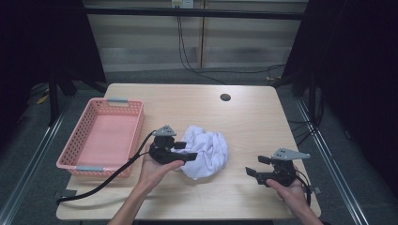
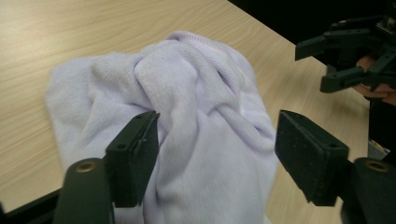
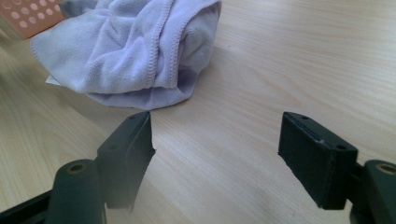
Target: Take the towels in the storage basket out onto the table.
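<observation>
A crumpled white towel (image 1: 205, 151) lies mid-counter (image 1: 244, 122), right of a pink basket (image 1: 101, 136). The left gripper (image 2: 215, 149) sits at the towel's left edge, jaws apart with folds of cloth between them, one jaw touching the fabric. The right gripper (image 3: 215, 149) hangs near the counter's right front, jaws apart around bare wood, well apart from the towel.

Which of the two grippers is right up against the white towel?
The left gripper: its open jaws straddle the white towel. The right gripper sits apart over bare table.
</observation>
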Tool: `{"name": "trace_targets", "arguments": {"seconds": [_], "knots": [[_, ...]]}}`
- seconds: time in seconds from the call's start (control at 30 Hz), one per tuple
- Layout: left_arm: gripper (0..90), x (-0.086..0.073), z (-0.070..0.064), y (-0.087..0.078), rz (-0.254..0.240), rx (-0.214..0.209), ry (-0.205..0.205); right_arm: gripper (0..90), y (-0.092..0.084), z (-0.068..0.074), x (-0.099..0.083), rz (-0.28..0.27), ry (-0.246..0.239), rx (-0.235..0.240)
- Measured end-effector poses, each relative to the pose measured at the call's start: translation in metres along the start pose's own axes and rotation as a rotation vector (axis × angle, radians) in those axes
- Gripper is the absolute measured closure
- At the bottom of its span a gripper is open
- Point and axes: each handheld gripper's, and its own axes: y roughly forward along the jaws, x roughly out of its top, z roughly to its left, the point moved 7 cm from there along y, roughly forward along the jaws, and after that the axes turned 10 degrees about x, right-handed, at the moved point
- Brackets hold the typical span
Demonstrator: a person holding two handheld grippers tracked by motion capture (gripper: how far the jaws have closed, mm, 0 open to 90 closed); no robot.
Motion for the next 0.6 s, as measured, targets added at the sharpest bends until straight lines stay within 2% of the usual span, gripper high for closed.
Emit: {"name": "trace_targets", "arguments": {"seconds": [0.07, 0.13, 0.23, 0.27, 0.3, 0.37, 0.4, 0.43, 0.5, 0.57, 0.6], "knots": [[34.6, -0.007, -0.004, -0.012, -0.001, 0.004, 0.002, 26.3, -0.001, 0.002, 0.002, -0.002, -0.003, 0.002], [38.7, -0.013, -0.007, -0.025, -0.019, 0.033, 0.012, 27.6, -0.001, 0.005, 0.004, -0.002, -0.015, 0.005], [41.2, -0.024, -0.014, -0.041, -0.020, 0.017, 0.011, 31.3, 0.001, 0.008, 0.008, 0.007, -0.038, 0.017], [43.5, -0.028, -0.016, -0.045, -0.015, 0.033, 0.021, 39.1, 0.002, 0.010, 0.009, 0.018, -0.041, 0.039], [44.9, -0.031, -0.019, -0.048, -0.007, 0.056, 0.040, 42.7, 0.004, 0.012, 0.011, 0.026, -0.045, 0.079], [44.9, -0.034, -0.025, -0.053, -0.019, 0.032, -0.007, 42.5, 0.008, 0.013, 0.016, 0.028, -0.036, 0.087], [46.4, -0.034, -0.029, -0.054, -0.029, 0.031, 0.011, 43.4, 0.011, 0.014, 0.020, 0.028, -0.029, 0.102], [50.0, -0.033, -0.032, -0.053, -0.034, 0.018, 0.027, 43.8, 0.015, 0.015, 0.025, 0.031, -0.037, 0.105], [51.3, -0.031, -0.031, -0.041, -0.041, 0.018, 0.029, 46.1, 0.025, 0.016, 0.033, 0.045, -0.069, 0.092], [52.2, -0.028, -0.027, -0.026, -0.052, 0.012, -0.006, 48.8, 0.034, 0.013, 0.043, 0.027, -0.075, 0.087], [52.7, -0.027, -0.026, -0.016, -0.032, -0.005, -0.009, 51.7, 0.040, 0.011, 0.048, 0.021, -0.070, 0.091]]}}
